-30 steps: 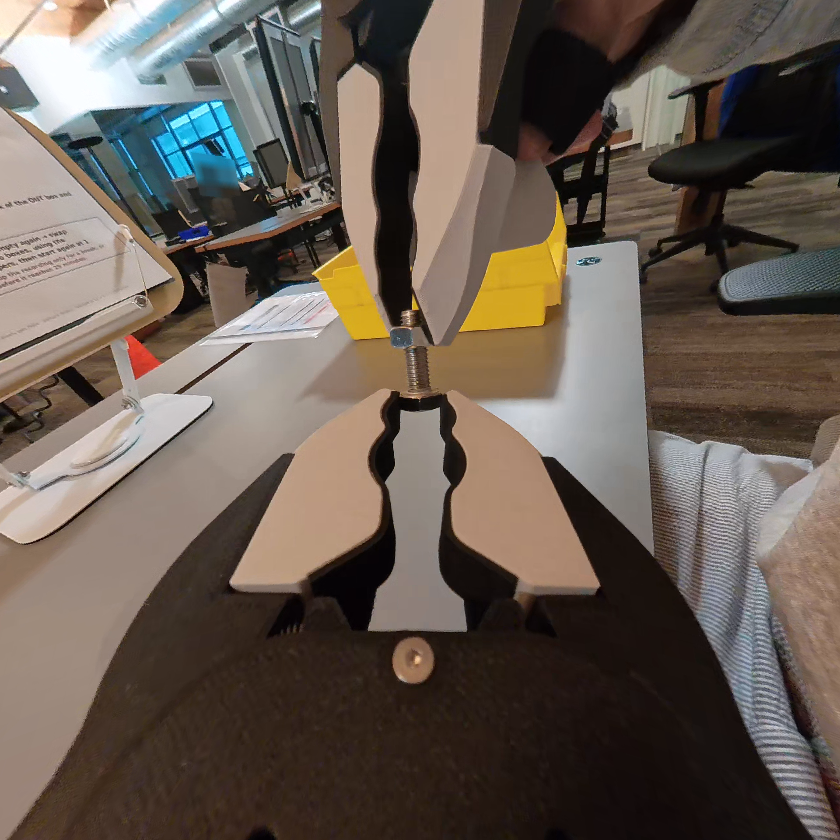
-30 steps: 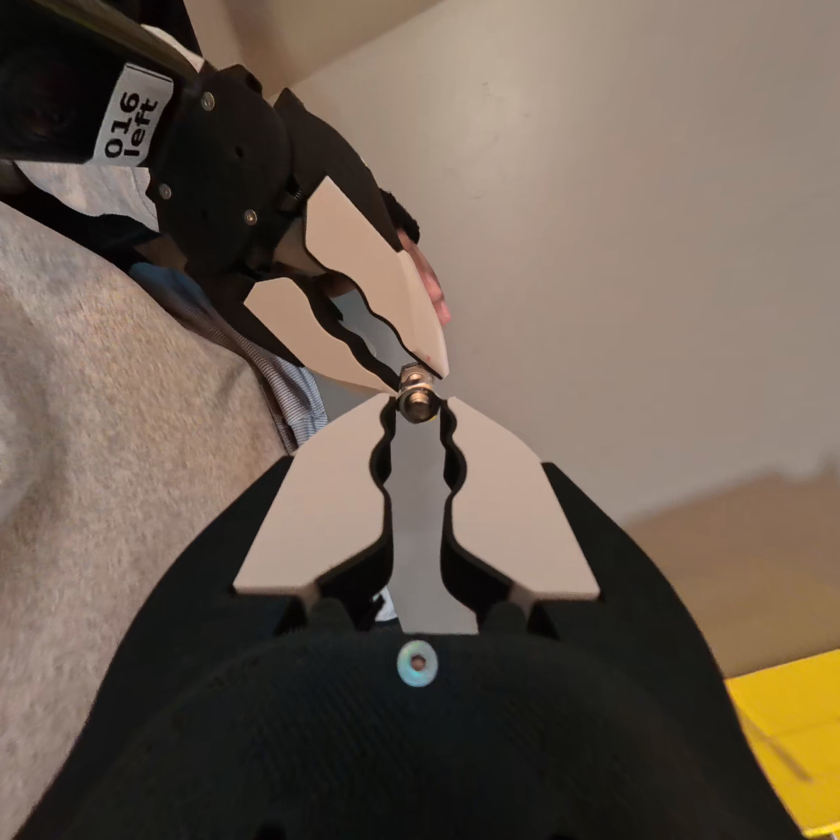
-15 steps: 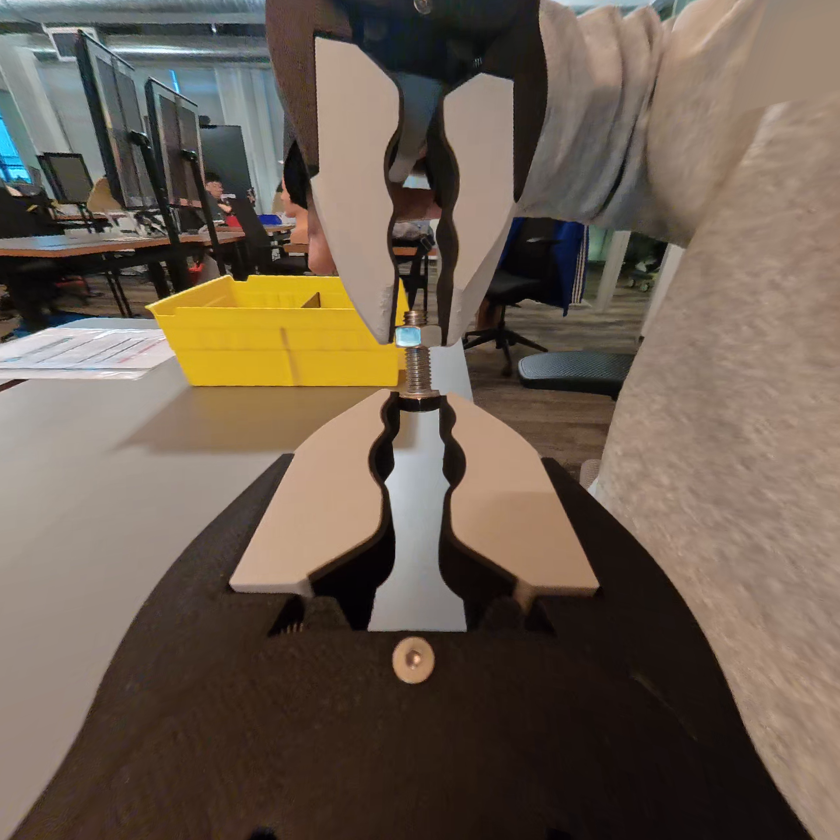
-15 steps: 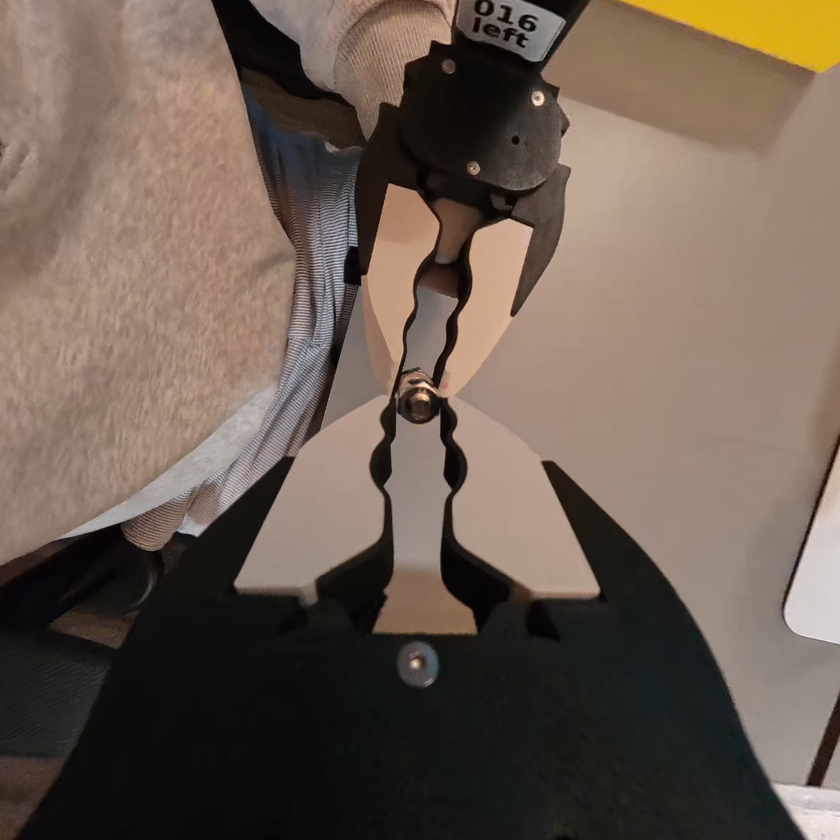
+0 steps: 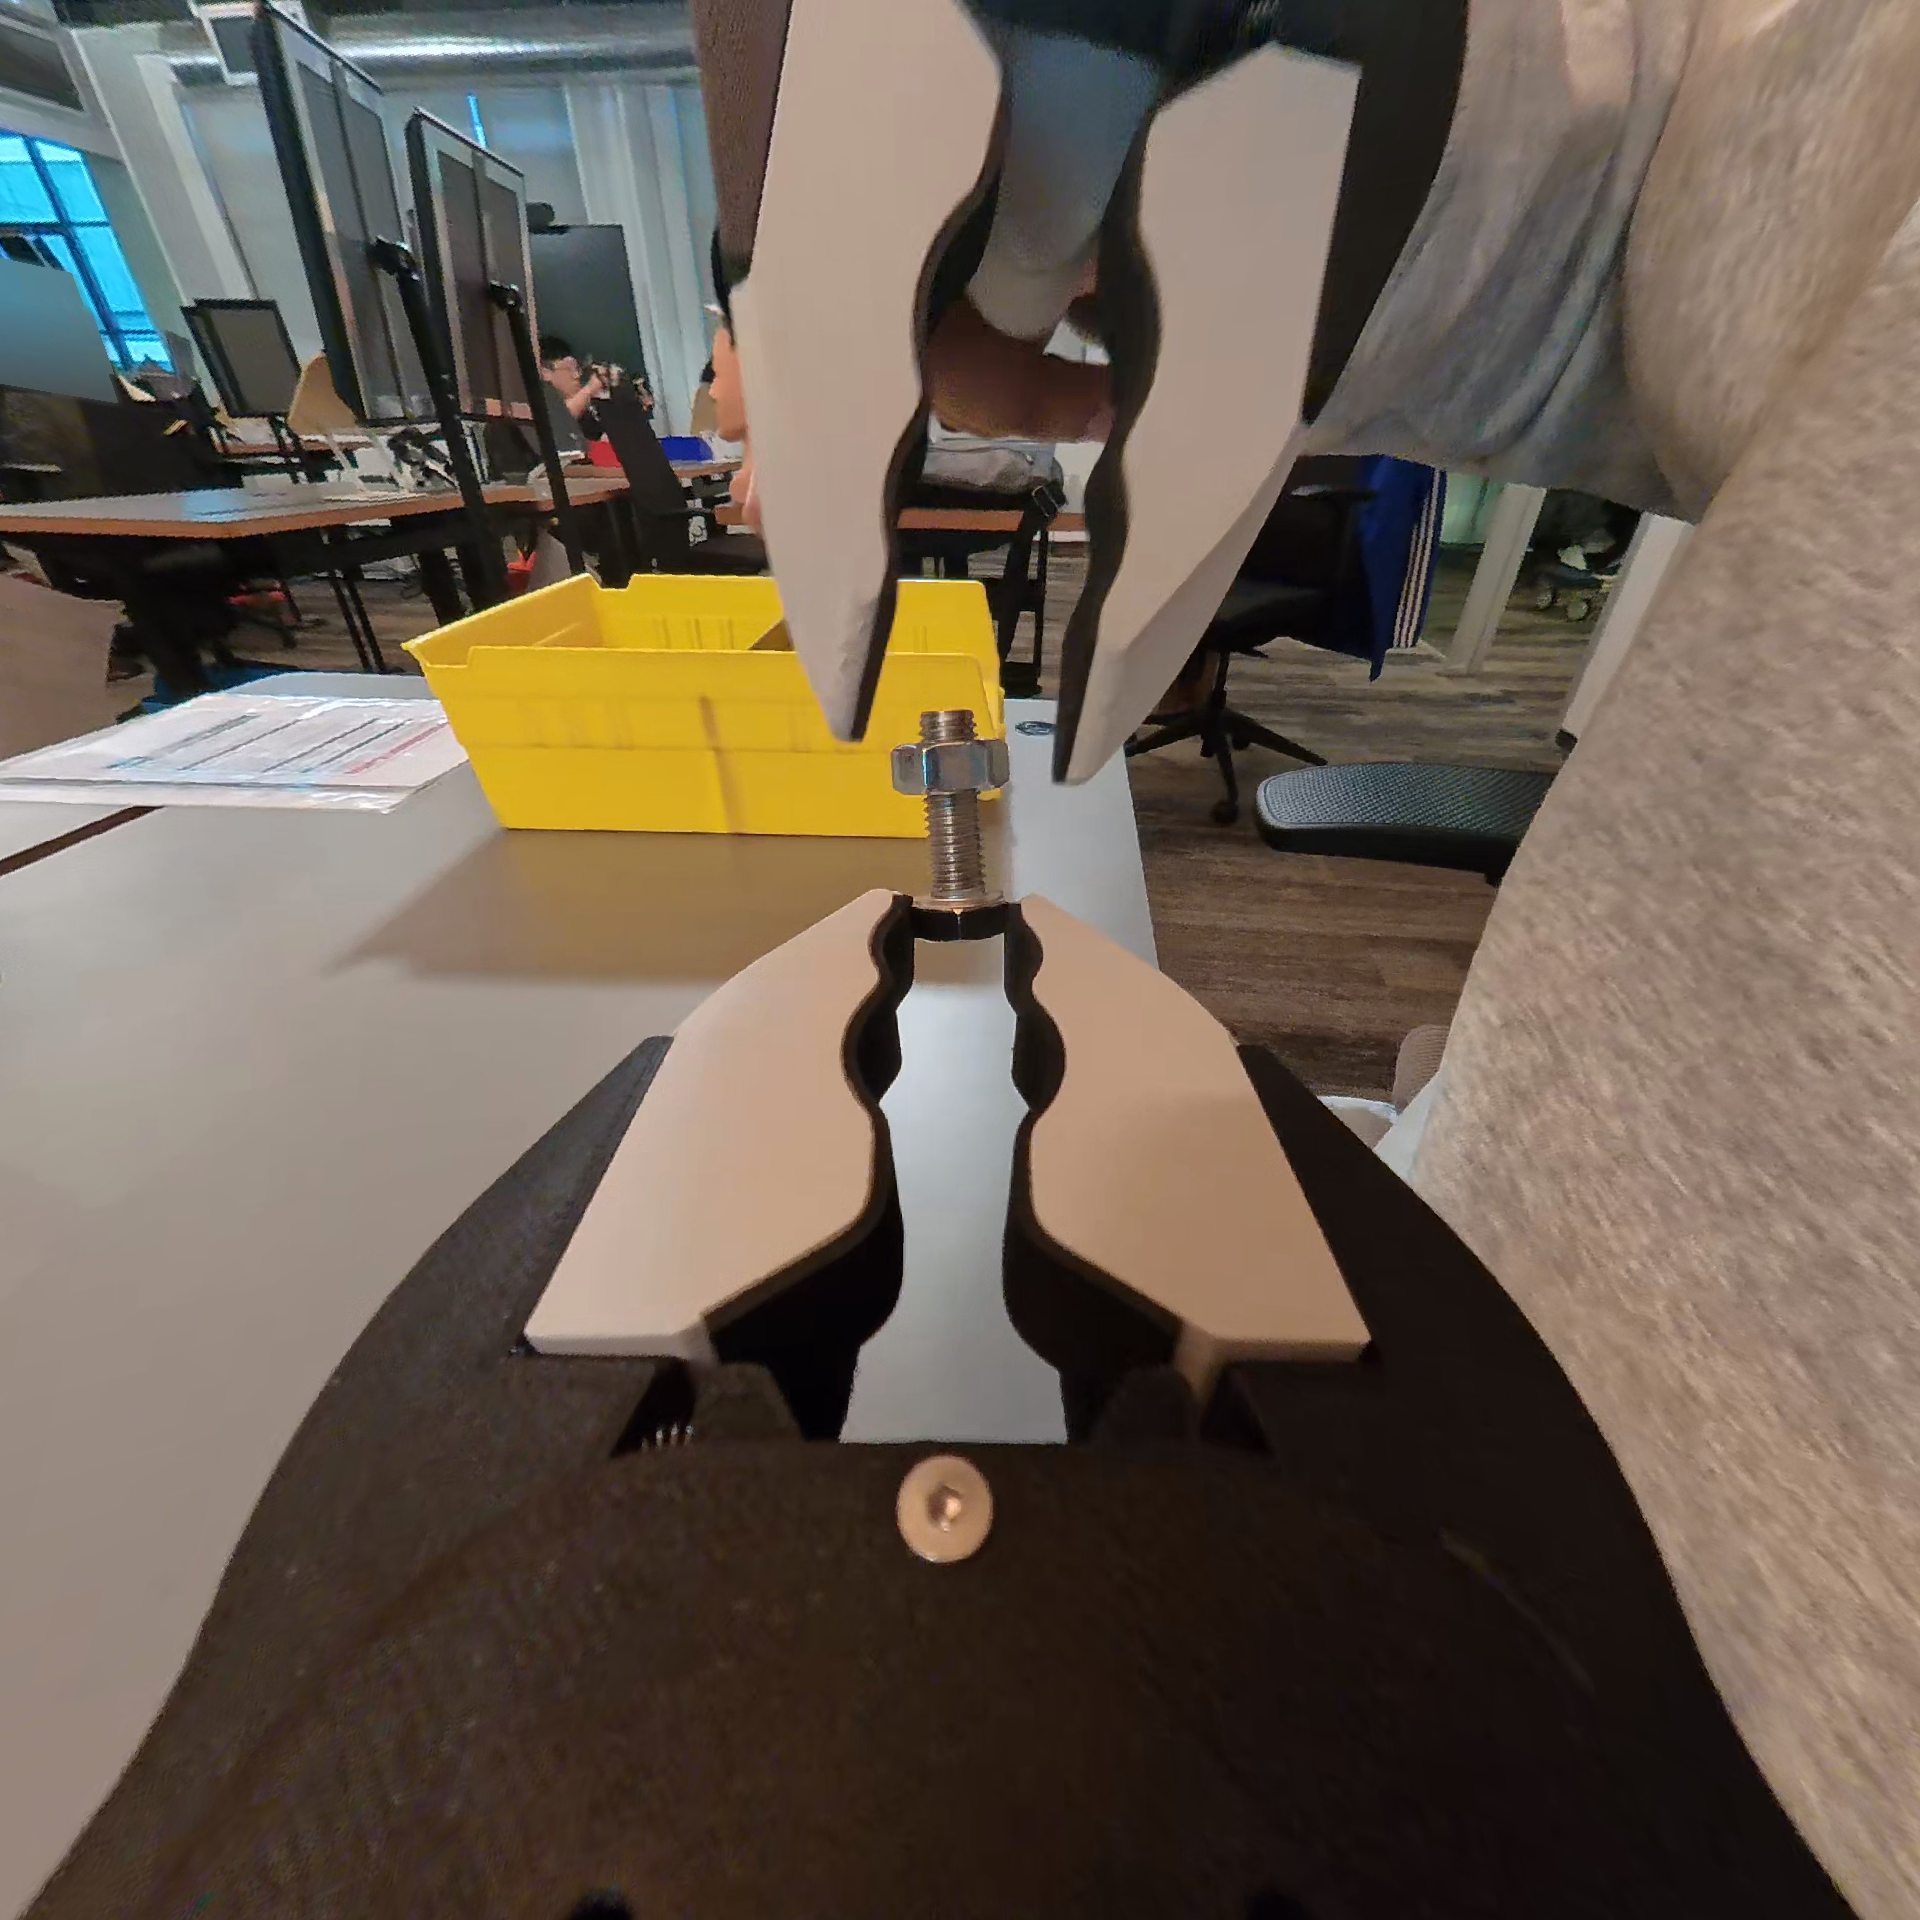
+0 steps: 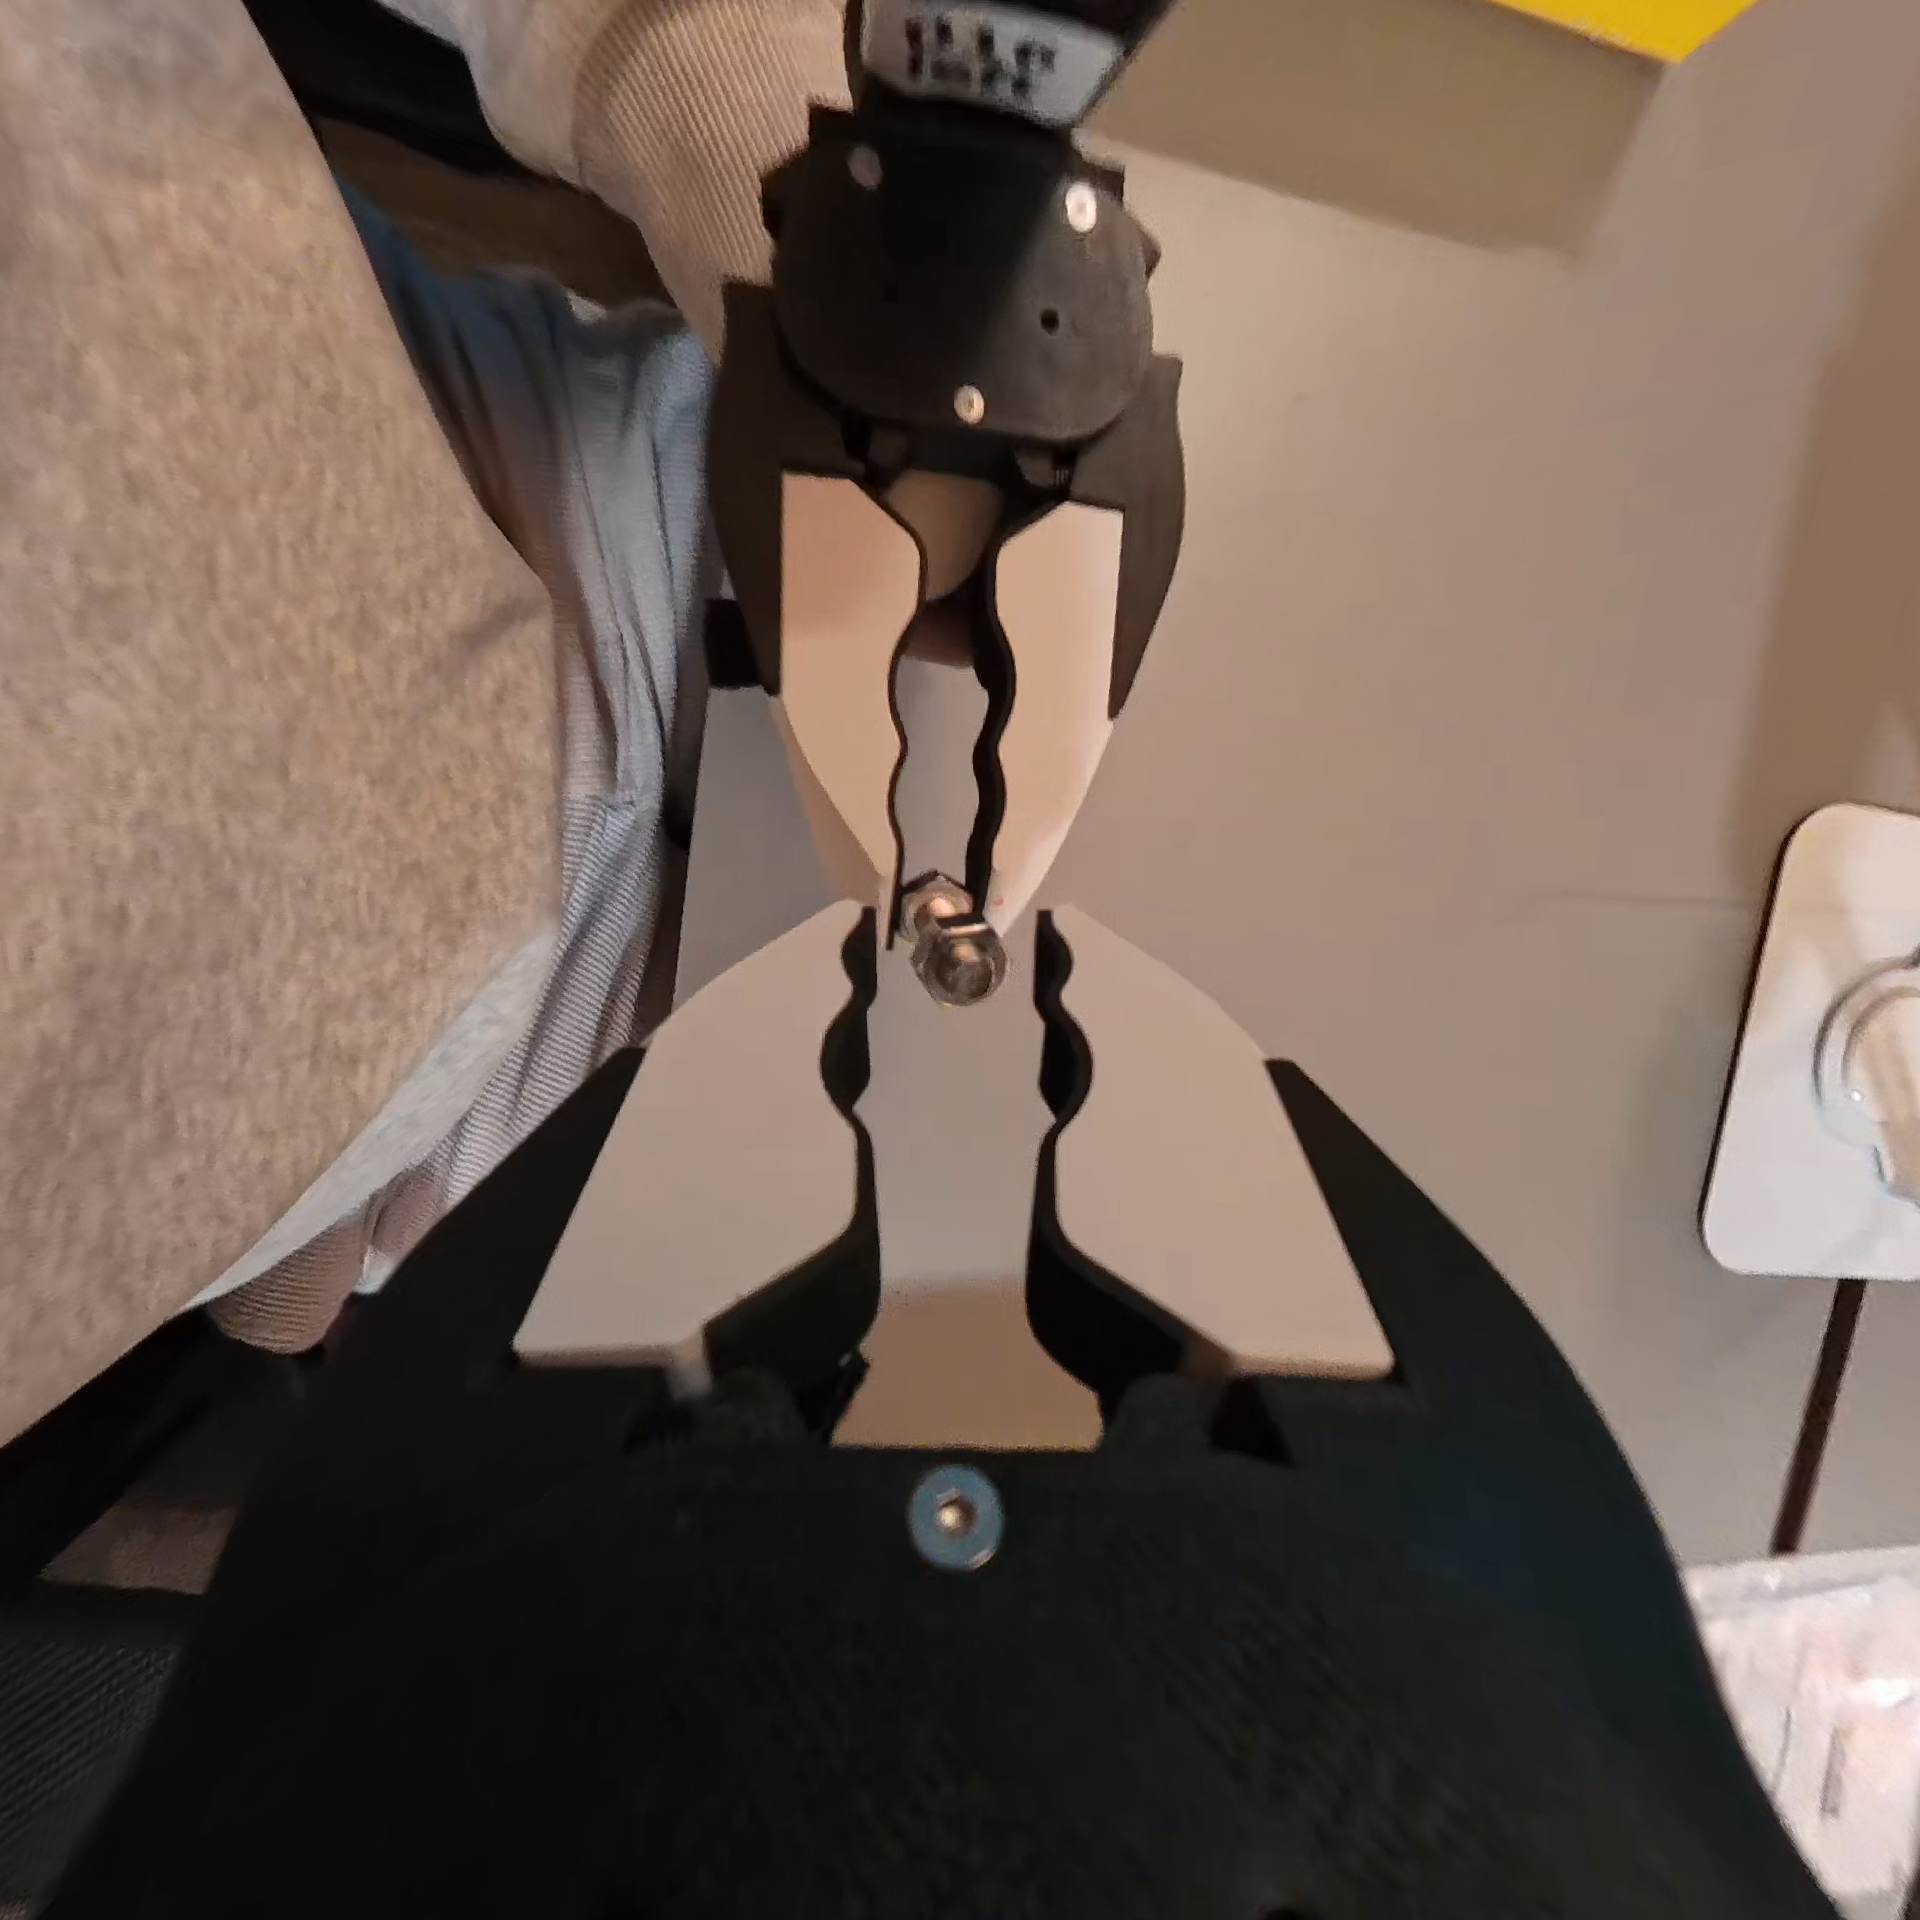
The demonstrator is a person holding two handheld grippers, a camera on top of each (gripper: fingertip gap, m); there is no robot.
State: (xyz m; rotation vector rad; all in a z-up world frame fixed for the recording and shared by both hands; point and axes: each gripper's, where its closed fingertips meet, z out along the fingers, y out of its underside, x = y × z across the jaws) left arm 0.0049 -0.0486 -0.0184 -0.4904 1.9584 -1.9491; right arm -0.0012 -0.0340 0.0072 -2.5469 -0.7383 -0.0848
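A steel bolt (image 5: 956, 842) stands upright with a hex nut (image 5: 951, 767) threaded near its top end. My left gripper (image 5: 951, 914) is shut on the bolt's head and holds it above the grey table (image 5: 312, 1039). My right gripper (image 5: 961, 750) comes down from above with its jaws open. Its fingertips (image 5: 847, 686) flank the nut without touching it. In the right wrist view my right gripper (image 6: 954, 920) is open around the nut (image 6: 956, 971), and the left gripper (image 6: 940, 899) grips the bolt from the far side.
A yellow bin (image 5: 707, 727) stands on the table behind the bolt, with a sheet of papers (image 5: 239, 743) to its left. A white stand base (image 6: 1818, 1039) sits at the table's side. A grey sleeve (image 5: 1662, 935) fills the right. Office chairs and desks stand beyond. The tips of both grippers are at nearly the same place.
My right gripper was shut on the nut and turning about the bolt. It has now opened and let go of the nut. The left gripper still holds the bolt.
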